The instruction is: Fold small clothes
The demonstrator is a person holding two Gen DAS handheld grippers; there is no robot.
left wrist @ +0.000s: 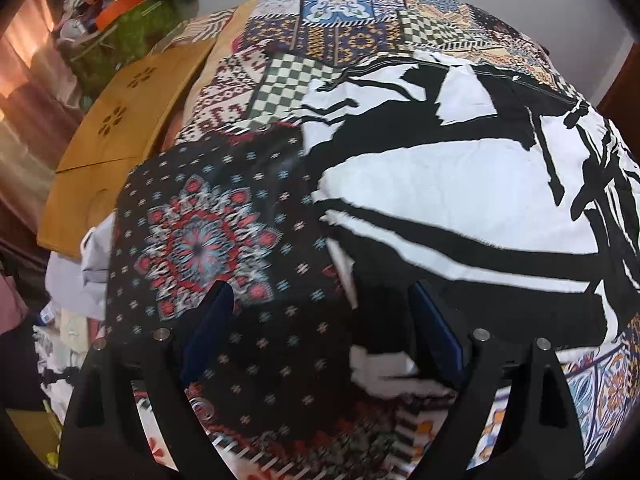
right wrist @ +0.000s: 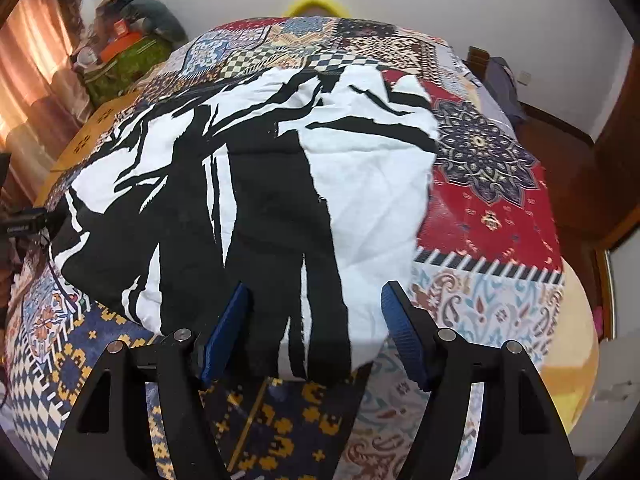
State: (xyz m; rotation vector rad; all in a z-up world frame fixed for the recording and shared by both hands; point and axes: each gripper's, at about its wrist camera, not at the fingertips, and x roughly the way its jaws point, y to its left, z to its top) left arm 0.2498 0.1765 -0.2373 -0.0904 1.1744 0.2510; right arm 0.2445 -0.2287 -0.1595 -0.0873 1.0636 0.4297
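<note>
No legible writing or brand anywhere. Black-and-white garment (right wrist: pixel 256 184) lies spread on patchwork bedspread (right wrist: pixel 492 216). Right gripper (right wrist: pixel 316 320) at garment's near hem, blue pads (right wrist: pixel 228 332) apart, hem between them, unpinched. Left gripper (left wrist: pixel 320 324) at garment's left edge, jaws wide apart, straddling edge, nothing held.

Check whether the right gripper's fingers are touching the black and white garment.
Cannot tell. In the right wrist view the garment hem lies between the open fingers, but neither contact nor a gap shows plainly.
</note>
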